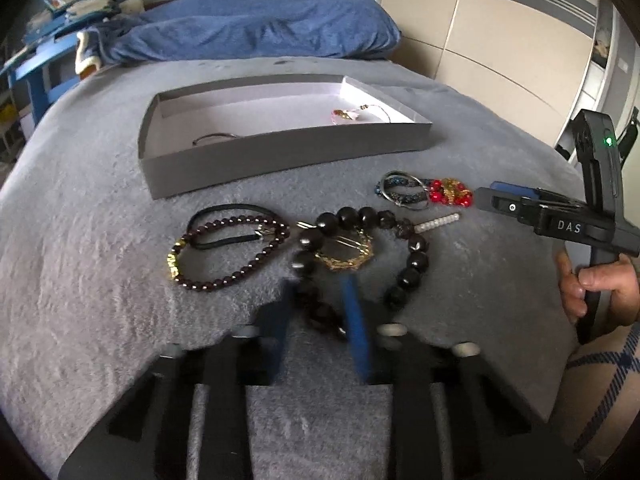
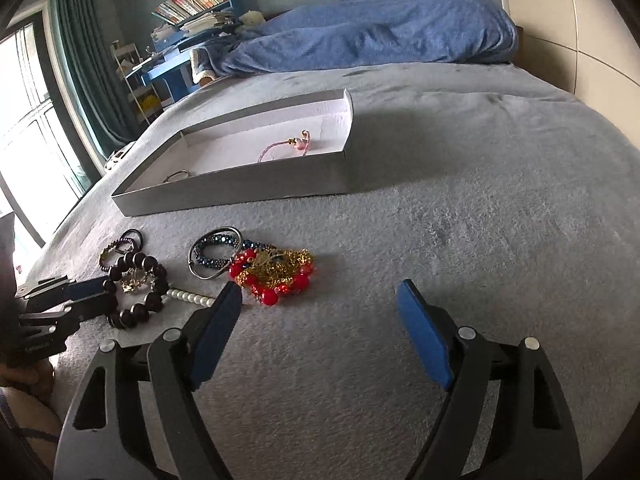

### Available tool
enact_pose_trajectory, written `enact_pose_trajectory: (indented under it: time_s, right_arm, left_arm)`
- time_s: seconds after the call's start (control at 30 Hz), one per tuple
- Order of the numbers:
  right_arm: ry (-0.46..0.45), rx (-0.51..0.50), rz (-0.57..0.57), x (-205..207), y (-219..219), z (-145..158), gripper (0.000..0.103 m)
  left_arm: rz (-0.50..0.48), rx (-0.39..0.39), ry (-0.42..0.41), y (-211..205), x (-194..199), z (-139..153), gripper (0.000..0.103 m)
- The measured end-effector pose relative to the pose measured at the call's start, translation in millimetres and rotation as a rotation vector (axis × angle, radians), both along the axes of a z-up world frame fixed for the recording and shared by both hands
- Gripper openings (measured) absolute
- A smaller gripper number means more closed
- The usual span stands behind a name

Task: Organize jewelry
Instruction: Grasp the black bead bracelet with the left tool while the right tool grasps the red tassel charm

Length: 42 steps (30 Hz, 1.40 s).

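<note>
**Left jaws closing on the big black beads**

From my left wrist camera I see my left gripper (image 1: pixel 320 308) low over the grey blanket (image 1: pixel 100 240), its two blue pads drawn close with the near arc of the black bead bracelet (image 1: pixel 360 248) running between them. The picture is blurred there, but the beads sit right in the narrow gap, so I judge I am gripping the strand. A gold chain piece (image 1: pixel 346 254) lies inside the loop and a white pearl piece (image 1: pixel 438 223) touches its far side — I want neither to snag. To do this step well I should pinch one or two beads squarely, lift straight up until the loop hangs free, then carry it to the grey box (image 1: pixel 280 148), which already holds a pink bracelet (image 1: pixel 352 115) and a thin ring-shaped piece (image 1: pixel 214 138). The dark red bead bracelet (image 1: pixel 224 256) lies just left of my target.

From my right wrist camera my right gripper (image 2: pixel 320 320) hovers with its jaws wide apart, nothing between them, bare blanket below. Just ahead lies the red and gold bead pile (image 2: pixel 276 272) touching the blue bead bangles (image 2: pixel 216 252). At the left edge I see the left gripper's tips at the black bracelet's near side.
</note>
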State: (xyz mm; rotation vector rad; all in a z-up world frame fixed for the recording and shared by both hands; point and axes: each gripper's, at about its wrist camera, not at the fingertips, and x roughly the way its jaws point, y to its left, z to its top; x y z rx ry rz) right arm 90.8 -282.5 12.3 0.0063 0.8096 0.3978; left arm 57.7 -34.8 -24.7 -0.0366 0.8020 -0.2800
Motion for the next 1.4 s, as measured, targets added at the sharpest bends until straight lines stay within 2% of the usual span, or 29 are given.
enact_pose_trajectory:
  time_s: [0.2, 0.4, 0.57, 0.6, 0.63, 0.67, 0.7, 0.73, 0.8, 0.9, 0.97, 1.13, 1.3, 1.4]
  right_arm:
    - [0.026, -0.021, 0.015, 6, 5, -3, 0.078]
    - [0.067, -0.024, 0.035, 21, 14, -4, 0.073]
    - [0.080, -0.097, 0.088, 24, 33, -9, 0.070]
    - [0.078, -0.091, 0.099, 23, 34, -8, 0.062]
    - [0.078, -0.081, 0.106, 22, 33, -8, 0.050]
    - [0.080, -0.060, 0.108, 22, 31, -8, 0.043]
    - [0.082, -0.045, 0.106, 21, 28, -8, 0.032]
    - [0.086, -0.016, 0.098, 21, 23, -8, 0.027]
    - [0.084, 0.028, 0.081, 19, 14, -7, 0.024]
    - [0.066, 0.074, 0.027, 12, 0, -5, 0.019]
    - [0.046, 0.090, -0.005, 7, -7, -3, 0.017]
    - [0.038, 0.064, -0.010, 5, -3, -4, 0.017]
    - [0.066, 0.028, 0.004, 9, 7, -9, 0.018]
    - [0.075, 0.016, 0.007, 10, 8, -11, 0.019]
  left_arm:
    - [-0.003, -0.067, -0.030, 9, -5, 3, 0.019]
    - [0.005, -0.087, -0.011, 11, -2, 1, 0.019]
    - [0.014, -0.090, 0.005, 13, -1, 0, 0.022]
    - [0.018, -0.092, 0.010, 14, 0, 0, 0.024]
    - [0.021, -0.091, 0.012, 14, 0, 0, 0.026]
    - [0.025, -0.089, 0.012, 14, 0, 0, 0.028]
    - [0.028, -0.088, 0.012, 15, 1, 0, 0.030]
    - [0.029, -0.087, 0.012, 15, 1, 0, 0.032]
    - [0.031, -0.084, 0.011, 15, 1, 0, 0.043]
    - [0.023, -0.067, 0.014, 12, 1, 0, 0.050]
    - [0.018, -0.051, 0.019, 10, 2, -2, 0.052]
    - [0.010, -0.025, 0.034, 5, 4, -4, 0.049]
    - [-0.009, -0.028, 0.028, 3, 3, -3, 0.034]
    - [-0.013, -0.035, 0.031, 3, 3, -4, 0.035]
